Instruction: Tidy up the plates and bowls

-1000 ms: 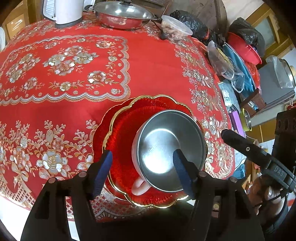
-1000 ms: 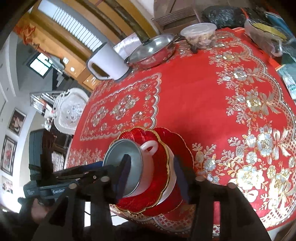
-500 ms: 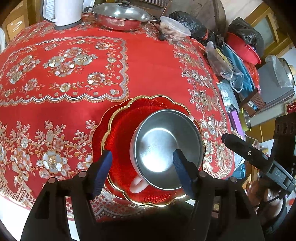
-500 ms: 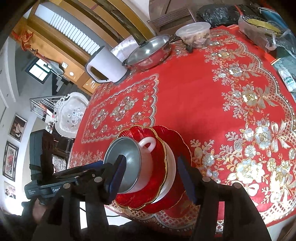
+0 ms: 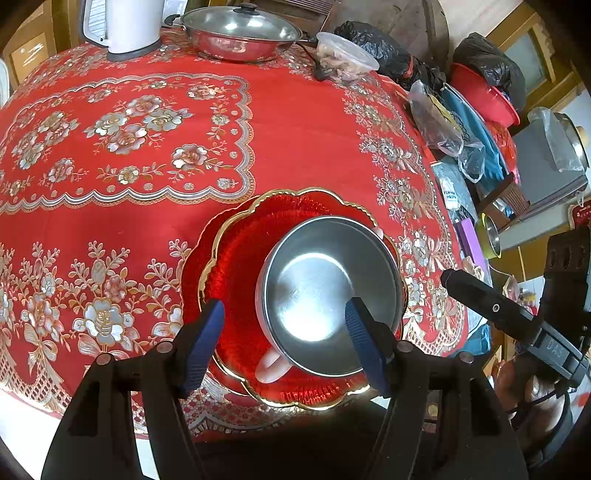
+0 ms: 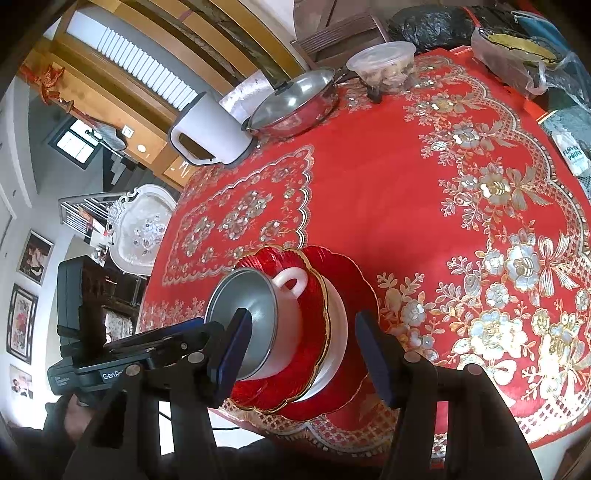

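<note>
A stack stands near the table's front edge: a steel bowl (image 5: 328, 291) (image 6: 245, 317) sits in a white handled cup (image 5: 271, 365) (image 6: 291, 295), on a red gold-rimmed plate (image 5: 236, 266) (image 6: 314, 325), over a white bowl (image 6: 338, 332) and a lower red plate (image 6: 351, 273). My left gripper (image 5: 284, 341) hovers open above the stack, its right finger over the steel bowl. My right gripper (image 6: 303, 354) is open, its fingers on either side of the stack at the level of the bowls, touching nothing that I can see.
On the red floral tablecloth (image 5: 295, 129) at the far side stand a white kettle (image 5: 129, 26), a lidded steel pan (image 5: 236, 31) and a plastic food tub (image 5: 345, 59). Bags, basins and clutter (image 5: 472, 110) crowd the right beyond the table.
Both grippers have drawn back slightly from the stack; the stack itself has not moved, and both stay open.
</note>
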Demonstrator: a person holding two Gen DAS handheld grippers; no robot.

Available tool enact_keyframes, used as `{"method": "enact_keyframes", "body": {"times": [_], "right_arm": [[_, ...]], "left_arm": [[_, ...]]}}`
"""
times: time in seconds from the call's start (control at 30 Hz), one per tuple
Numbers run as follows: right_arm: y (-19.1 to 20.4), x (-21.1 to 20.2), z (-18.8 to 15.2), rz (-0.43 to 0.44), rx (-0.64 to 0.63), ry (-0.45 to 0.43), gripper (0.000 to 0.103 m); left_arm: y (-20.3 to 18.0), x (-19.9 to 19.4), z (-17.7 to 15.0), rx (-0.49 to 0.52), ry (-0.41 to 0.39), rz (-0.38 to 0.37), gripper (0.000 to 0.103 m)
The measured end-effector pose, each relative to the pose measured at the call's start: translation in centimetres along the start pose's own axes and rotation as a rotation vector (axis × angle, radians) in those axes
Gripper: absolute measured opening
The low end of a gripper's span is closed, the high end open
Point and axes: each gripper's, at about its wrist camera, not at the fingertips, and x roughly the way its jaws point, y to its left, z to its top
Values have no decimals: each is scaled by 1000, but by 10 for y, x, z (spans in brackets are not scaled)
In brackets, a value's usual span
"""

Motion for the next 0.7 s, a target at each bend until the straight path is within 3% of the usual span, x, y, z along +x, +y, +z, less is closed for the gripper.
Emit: {"method": "enact_keyframes", "body": {"times": [0.5, 0.7], "right_arm": [[3, -6, -1, 23, -12, -26, 63], [1, -9, -4, 4, 5, -39, 63]], "left_arm": [[-1, 0, -1, 7, -3, 2, 67], [-8, -10, -1, 74, -38, 2, 67]]}}
